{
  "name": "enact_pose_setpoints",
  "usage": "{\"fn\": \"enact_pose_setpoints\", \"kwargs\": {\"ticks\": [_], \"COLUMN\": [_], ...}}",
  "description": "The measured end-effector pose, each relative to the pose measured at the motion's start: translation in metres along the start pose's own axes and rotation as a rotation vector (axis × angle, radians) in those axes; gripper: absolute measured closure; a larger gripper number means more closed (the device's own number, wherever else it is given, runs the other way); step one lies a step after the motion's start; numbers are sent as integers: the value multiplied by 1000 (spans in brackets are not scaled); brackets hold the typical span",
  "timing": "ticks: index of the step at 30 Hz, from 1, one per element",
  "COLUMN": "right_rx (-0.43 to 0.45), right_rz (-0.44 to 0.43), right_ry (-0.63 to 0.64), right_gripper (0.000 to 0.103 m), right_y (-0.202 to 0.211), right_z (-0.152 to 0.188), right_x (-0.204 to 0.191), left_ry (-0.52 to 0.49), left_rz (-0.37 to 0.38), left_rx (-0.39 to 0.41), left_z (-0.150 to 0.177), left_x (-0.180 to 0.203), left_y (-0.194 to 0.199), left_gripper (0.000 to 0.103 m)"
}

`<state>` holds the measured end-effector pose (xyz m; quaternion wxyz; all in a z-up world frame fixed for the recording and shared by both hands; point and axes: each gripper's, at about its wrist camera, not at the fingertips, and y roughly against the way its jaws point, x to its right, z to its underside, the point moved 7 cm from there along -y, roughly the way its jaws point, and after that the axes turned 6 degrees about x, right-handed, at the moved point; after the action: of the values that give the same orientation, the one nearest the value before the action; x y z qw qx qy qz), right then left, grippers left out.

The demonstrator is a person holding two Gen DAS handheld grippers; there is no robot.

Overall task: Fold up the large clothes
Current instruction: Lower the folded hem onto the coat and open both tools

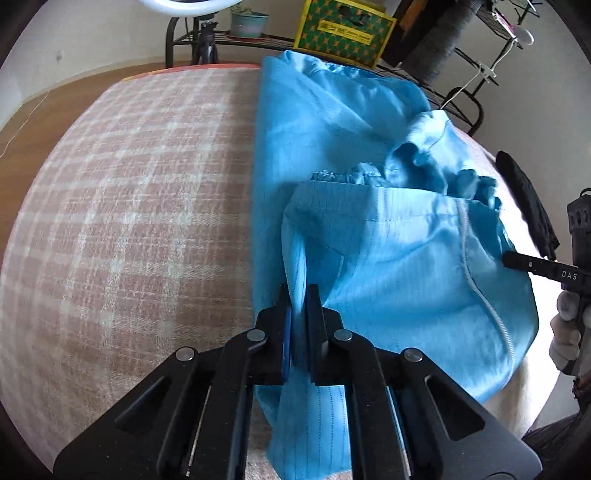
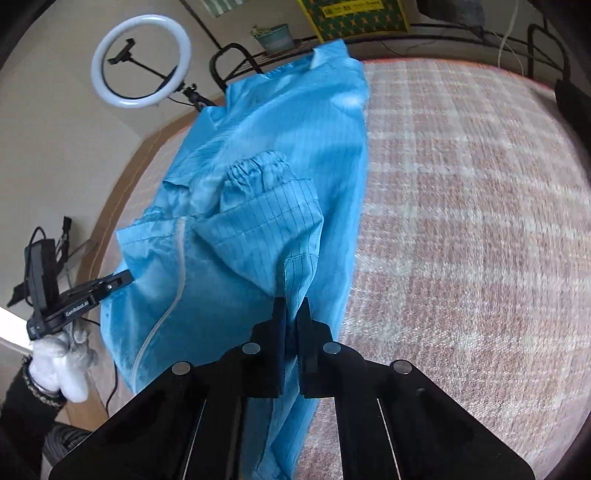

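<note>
A large bright blue garment [image 1: 369, 240] with a zip and elastic cuffs lies lengthwise on a pink plaid blanket [image 1: 129, 206]. My left gripper [image 1: 298, 295] is shut on its near left edge and lifts a fold. The right gripper's finger [image 1: 532, 266] shows at the garment's right edge. In the right wrist view, my right gripper [image 2: 291, 310] is shut on the garment's [image 2: 258, 229] near right edge. The left gripper [image 2: 110, 282], held by a white-gloved hand, grips the garment's left side.
The plaid blanket [image 2: 480, 240] covers the whole surface. A ring light [image 2: 140, 61], a potted plant [image 1: 247, 22], a green and yellow box [image 1: 343, 33] and black metal racks [image 1: 465, 96] stand behind. A black object [image 1: 524, 203] lies at the right edge.
</note>
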<state>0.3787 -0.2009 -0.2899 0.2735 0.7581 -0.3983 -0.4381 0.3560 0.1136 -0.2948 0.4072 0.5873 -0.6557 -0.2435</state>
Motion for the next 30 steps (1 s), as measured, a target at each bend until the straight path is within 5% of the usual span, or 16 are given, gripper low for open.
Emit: {"fn": "enact_pose_setpoints", "kwargs": {"ticks": [6, 11, 17, 23, 30], "right_rx": [-1, 72, 102, 66, 38], "right_rz": [22, 103, 86, 44, 98], "right_ry": [28, 160, 336, 388, 394], "right_gripper": [95, 95, 95, 95, 95], "right_y": [10, 36, 41, 18, -12], "right_z": [0, -6, 0, 2, -9], "right_x": [-4, -21, -67, -89, -68], "left_ry": [-177, -288, -351, -363, -362], "left_rz": [-116, -96, -46, -23, -60], "left_rx": [125, 200, 190, 169, 93], "left_z": [-13, -20, -18, -17, -20], "left_x": [20, 51, 77, 84, 62], "left_y": [33, 56, 56, 48, 6], "left_gripper": [95, 95, 79, 79, 79]}}
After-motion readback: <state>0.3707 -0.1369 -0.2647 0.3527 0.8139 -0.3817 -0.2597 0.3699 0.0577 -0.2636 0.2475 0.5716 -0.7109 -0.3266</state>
